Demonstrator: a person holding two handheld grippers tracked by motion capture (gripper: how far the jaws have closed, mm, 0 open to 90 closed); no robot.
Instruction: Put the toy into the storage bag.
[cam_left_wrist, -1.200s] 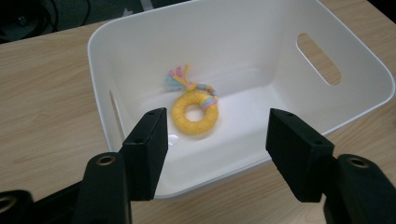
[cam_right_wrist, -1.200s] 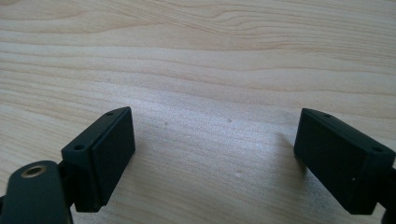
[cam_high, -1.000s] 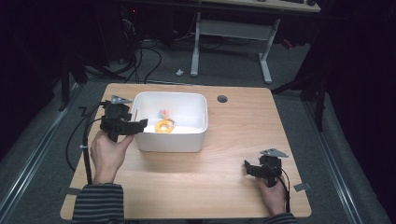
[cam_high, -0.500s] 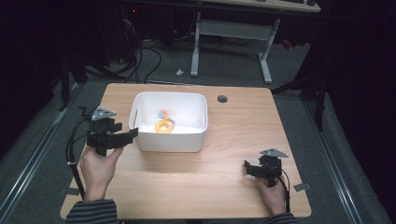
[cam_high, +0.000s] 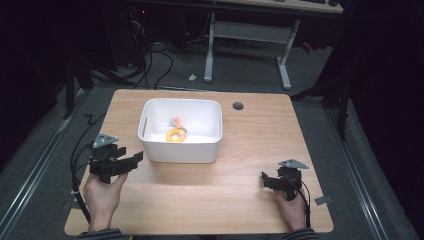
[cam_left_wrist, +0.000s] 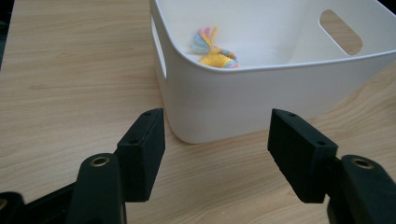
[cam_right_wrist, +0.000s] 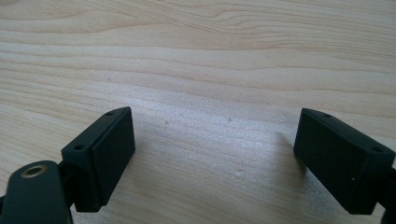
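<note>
A white plastic bin (cam_high: 180, 150) stands on the wooden table (cam_high: 260, 140), left of its middle. Inside lies a yellow ring toy (cam_high: 176, 133) with pastel tassels. My left gripper (cam_high: 134, 161) is held low near the bin's front left corner, jaws open and empty, pointing right. In the left gripper view the bin (cam_left_wrist: 243, 98) is just beyond the left gripper (cam_left_wrist: 215, 154), and the toy (cam_left_wrist: 215, 53) shows over the rim. My right gripper (cam_high: 263, 180) rests at the table's front right, open and empty; the right gripper (cam_right_wrist: 212, 158) looks at bare wood.
A round cable hole (cam_high: 238, 106) sits in the table behind the bin on the right. A strip of grey tape (cam_high: 323, 200) lies near the front right edge. Cables trail off the table's left side. Beyond the table stands a desk frame on the floor.
My left gripper has come down and back toward the person, from beside the bin's left wall to its front left corner. The right gripper has stayed where it was.
</note>
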